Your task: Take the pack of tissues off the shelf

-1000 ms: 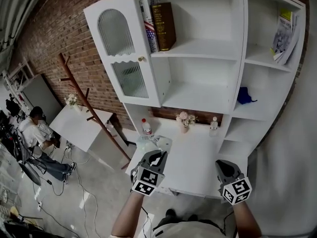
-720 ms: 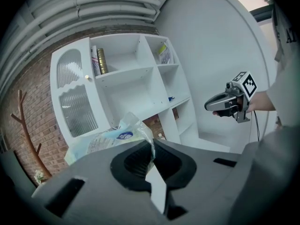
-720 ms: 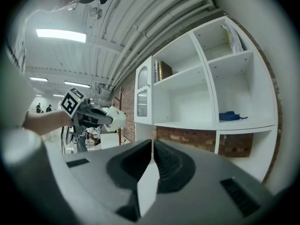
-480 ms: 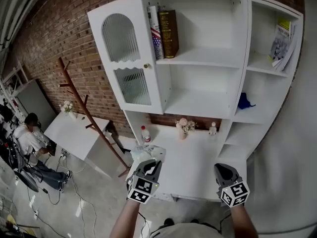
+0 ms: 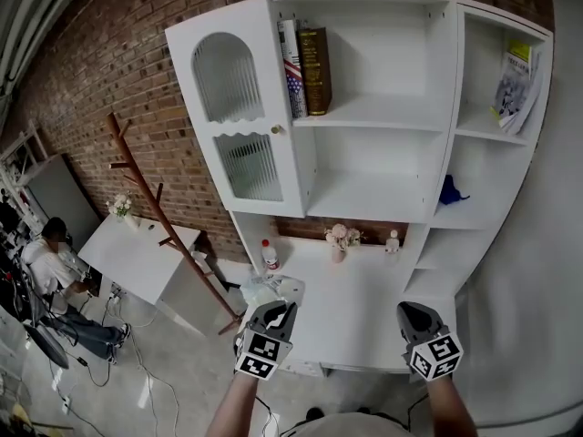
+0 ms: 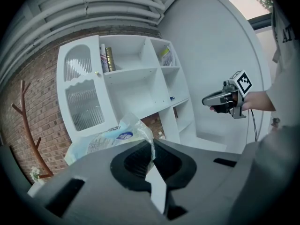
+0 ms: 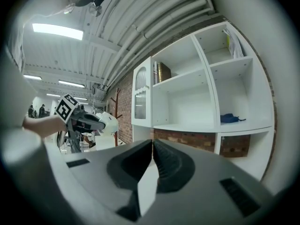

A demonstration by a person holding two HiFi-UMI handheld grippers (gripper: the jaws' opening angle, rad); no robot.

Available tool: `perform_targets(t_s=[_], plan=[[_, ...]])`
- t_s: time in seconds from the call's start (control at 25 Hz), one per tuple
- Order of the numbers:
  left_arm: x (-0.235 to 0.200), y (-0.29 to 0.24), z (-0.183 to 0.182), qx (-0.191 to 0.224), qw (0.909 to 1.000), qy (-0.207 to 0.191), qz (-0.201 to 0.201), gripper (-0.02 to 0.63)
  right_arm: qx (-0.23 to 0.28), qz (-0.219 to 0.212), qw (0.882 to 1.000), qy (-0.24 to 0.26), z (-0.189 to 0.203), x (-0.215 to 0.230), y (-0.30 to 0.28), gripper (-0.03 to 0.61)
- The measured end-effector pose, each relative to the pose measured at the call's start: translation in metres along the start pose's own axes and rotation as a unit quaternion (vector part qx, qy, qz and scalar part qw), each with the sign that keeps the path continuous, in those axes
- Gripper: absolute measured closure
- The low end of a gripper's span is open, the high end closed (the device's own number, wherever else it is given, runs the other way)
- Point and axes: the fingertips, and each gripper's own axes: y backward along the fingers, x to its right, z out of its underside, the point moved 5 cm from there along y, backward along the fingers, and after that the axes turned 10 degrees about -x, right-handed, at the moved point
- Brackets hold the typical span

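The pack of tissues is a soft clear-and-blue plastic packet, off the shelf and hanging over the desk's left front corner. My left gripper is shut on its plastic edge. In the left gripper view the pack bulges out to the left of the closed jaws of the left gripper. My right gripper hovers at the desk's right front, shut with nothing in it. In its own view the right gripper has its jaws pressed together. The pack shows at the left there.
The white shelf unit has an open glass door, books, magazines and a blue cloth. The desk below carries a bottle, flowers and a figurine. A wooden coat rack stands to the left.
Both grippers have drawn back from the shelf unit toward the desk's front edge. The pack has come along in the left gripper. Both stay shut.
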Motion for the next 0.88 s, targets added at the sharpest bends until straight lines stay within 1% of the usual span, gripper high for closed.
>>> perform_targets(t_s=[0.4,0.88], plan=[[-0.0098,0.0078,-0.0085,0.008,0.9999,-0.009,-0.003,0.588,0.008,-0.004,1.000,0.002,-0.0059,-0.0055,-0.0063,0.545],[-0.0102,0.0078,-0.0026,0.005,1.0000,-0.003,-0.002,0.588,0.006,-0.009,1.000,0.007,-0.0082,-0.0089,-0.0085,0.545]])
